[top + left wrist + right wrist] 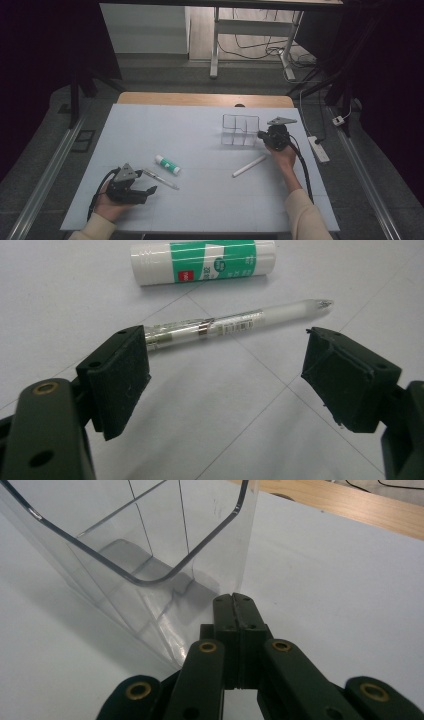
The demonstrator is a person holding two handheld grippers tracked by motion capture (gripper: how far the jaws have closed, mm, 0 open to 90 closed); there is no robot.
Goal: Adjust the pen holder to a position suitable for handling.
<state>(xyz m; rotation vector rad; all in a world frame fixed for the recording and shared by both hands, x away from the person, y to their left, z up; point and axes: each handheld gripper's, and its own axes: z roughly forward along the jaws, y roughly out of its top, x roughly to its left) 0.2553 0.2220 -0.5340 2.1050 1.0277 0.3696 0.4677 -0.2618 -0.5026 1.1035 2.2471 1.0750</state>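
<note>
A clear plastic organizer (pixel 241 130) with compartments stands at the right back of the white mat. My right gripper (pixel 263 134) is shut, jaws flush together, with its tips against the organizer's near corner edge (pixel 240 555); the right gripper (pixel 234 600) has nothing visible between its pads. My left gripper (pixel 145 184) rests at the front left, open, and points at a clear pen (pixel 160 178). In the left gripper view the pen (pixel 235 320) lies just beyond the open left gripper (pixel 225 347). A white and green glue stick (pixel 202 262) lies behind the pen.
A white stick (pixel 249 166) lies on the mat (pixel 200 130) in front of the organizer. The glue stick (pixel 167 164) lies left of centre. The wooden table edge (pixel 205 99) runs along the back. Desk legs and cables stand on the floor beyond.
</note>
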